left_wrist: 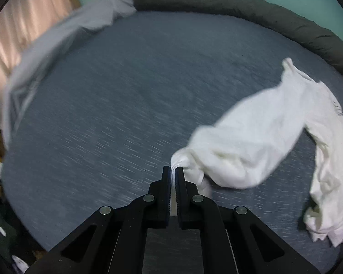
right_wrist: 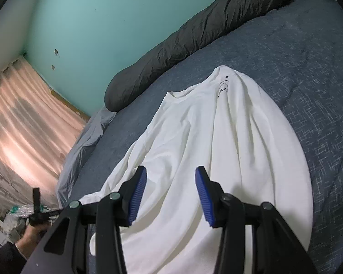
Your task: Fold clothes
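White shirt [right_wrist: 194, 150] is laid on the blue bed [right_wrist: 308, 80], long axis running collar-far to hem-near; black chest print is seen, unreadable. A bunched fabric edge is pinched in the left claw [left_wrist: 173, 171]. Right claw [right_wrist: 170, 175] is held half-open over the hem, nothing gripped.

Your left wrist view is smeared by motion: the bed cover [left_wrist: 116, 105] shows only streaks, and the grey sheet [left_wrist: 45, 52] at its far left edge has no readable folds. The white shirt [left_wrist: 263, 141] runs out of that view at the right edge, so you cannot see its far hem there. The print on it is too blurred to read. Where your left tool [left_wrist: 173, 171] meets the cloth, its fingers cover the pinched part.

In your right wrist view the shirt's near end passes under your right tool [right_wrist: 170, 178] and out at the bottom edge. The chest print [right_wrist: 224, 86] lies in a crease, illegible. The clutter [right_wrist: 13, 214] at lower left is too dim to identify.
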Demonstrator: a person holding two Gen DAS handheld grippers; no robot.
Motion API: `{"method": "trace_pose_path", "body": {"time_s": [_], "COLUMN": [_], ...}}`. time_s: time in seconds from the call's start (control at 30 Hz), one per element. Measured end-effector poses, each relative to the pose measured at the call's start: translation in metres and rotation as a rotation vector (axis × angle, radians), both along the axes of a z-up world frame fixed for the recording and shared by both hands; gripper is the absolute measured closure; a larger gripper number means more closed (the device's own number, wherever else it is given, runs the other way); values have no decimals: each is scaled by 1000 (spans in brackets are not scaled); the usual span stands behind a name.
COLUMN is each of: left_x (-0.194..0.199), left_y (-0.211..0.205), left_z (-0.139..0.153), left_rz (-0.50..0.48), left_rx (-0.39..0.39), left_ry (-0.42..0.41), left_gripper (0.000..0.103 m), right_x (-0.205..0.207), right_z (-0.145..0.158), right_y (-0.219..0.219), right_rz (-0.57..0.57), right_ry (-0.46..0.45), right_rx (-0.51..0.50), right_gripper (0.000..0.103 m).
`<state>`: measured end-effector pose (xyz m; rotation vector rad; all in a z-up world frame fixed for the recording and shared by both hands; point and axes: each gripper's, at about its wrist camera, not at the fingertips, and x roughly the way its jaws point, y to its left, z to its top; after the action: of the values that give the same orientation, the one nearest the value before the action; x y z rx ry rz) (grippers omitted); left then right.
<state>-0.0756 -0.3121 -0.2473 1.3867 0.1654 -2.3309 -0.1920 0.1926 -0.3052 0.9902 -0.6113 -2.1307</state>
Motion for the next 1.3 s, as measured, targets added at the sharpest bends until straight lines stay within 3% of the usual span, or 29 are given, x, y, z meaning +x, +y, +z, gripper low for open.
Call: {"method": "trace_pose_path", "body": {"time_s": [0.1, 0.2, 0.37, 0.53, 0.6, 0.73, 0.77, 0.9, 1.03, 1.13, 1.3], "left_x": [3, 10, 16, 23, 25, 38, 41, 49, 47, 42, 39], "left_y": [-10, -7, 17, 26, 22, 17, 13, -16, -49, -55, -63], "left_z": [16, 16, -22, -47, -47, -37, -33, -25, -39, -51, -74], "left_rz": [3, -2, -113, -123, -112, -80, -67, 22, 149, 140, 147], "left_rx": [-73, -96, -5, 145, 179, 226, 231, 214, 176, 168, 249], "left_ry": [-1, -15, -104, -113, -97, -41, -22, 47, 32, 14, 11], "left_gripper": [99, 99, 99, 97, 96, 64, 62, 62, 62, 62, 62], "right_x": [2, 2, 1, 2, 2, 0, 0, -1, 0, -1, -3], "right_z": [0, -2, -4, -3, -3, -4, -4, -4, -3, -2, -5], "right_y": [-2, -3, -3, -4, -5, -3, -3, -3, -5, -6, -4], "right_rz": [6, 4, -2, -7, -5, -7, -8, -11, -8, -2, -10], "right_ry": [8, 3, -9, -5, -2, -3, -4, -2, 5, 15, 7], "right_rx": [6, 4, -2, 6, 9, 6, 6, 7, 22, 31, 37], "right_gripper": [58, 58, 58, 58, 58, 58, 58, 58, 58, 58, 58]}}
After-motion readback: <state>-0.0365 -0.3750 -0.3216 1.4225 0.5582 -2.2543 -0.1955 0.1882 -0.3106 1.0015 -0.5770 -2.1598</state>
